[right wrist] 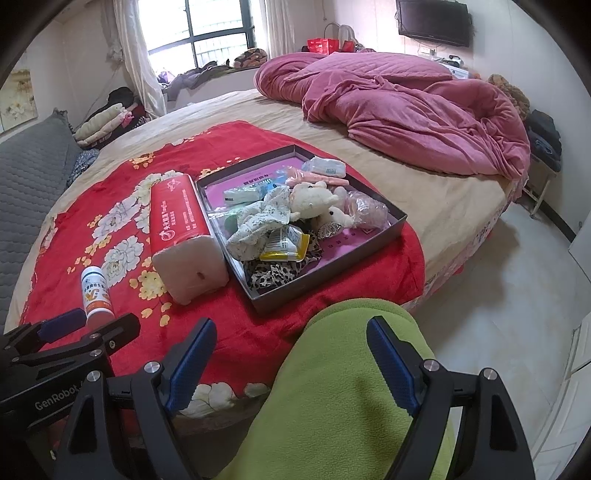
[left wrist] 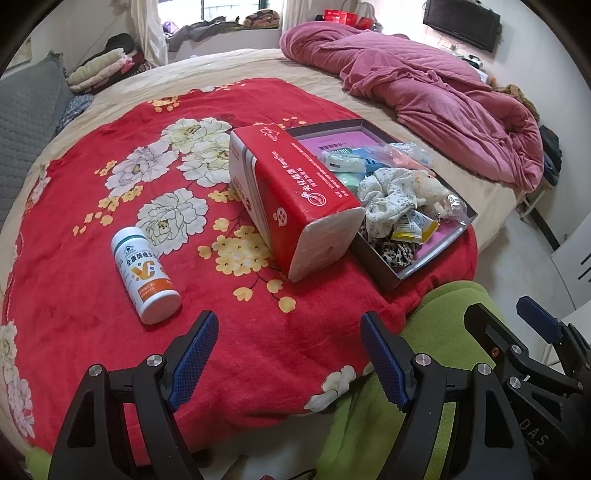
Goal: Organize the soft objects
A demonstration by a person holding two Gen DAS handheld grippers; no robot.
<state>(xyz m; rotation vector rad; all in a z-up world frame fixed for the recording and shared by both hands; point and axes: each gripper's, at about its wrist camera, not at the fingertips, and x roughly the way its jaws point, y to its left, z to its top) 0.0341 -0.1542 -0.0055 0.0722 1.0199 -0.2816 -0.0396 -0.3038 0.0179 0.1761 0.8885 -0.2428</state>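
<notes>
A dark shallow box (left wrist: 384, 282) (right wrist: 258, 299) lies on the red flowered blanket (left wrist: 92, 266) (right wrist: 258, 332). It holds soft things: a floral scrunchie (left wrist: 388, 192) (right wrist: 258, 225), a white plush toy (left wrist: 432, 188) (right wrist: 314, 199), a leopard scrunchie (left wrist: 395, 253) (right wrist: 273, 275) and small packets. A red tissue pack (left wrist: 295, 192) (right wrist: 181, 218) leans against the box's left side. A white bottle (left wrist: 146, 273) (right wrist: 96, 295) lies left of it. My left gripper (left wrist: 288, 358) is open and empty above the blanket's near edge. My right gripper (right wrist: 291, 362) is open and empty above my green-clad leg (right wrist: 332, 387).
A crumpled pink quilt (left wrist: 424, 92) (right wrist: 388, 110) covers the far right of the round bed. A grey cushion (left wrist: 26, 110) (right wrist: 26, 173) and folded clothes (left wrist: 99, 70) sit at the left. A TV (right wrist: 434, 22) hangs on the far wall. Tiled floor (right wrist: 517, 277) lies at the right.
</notes>
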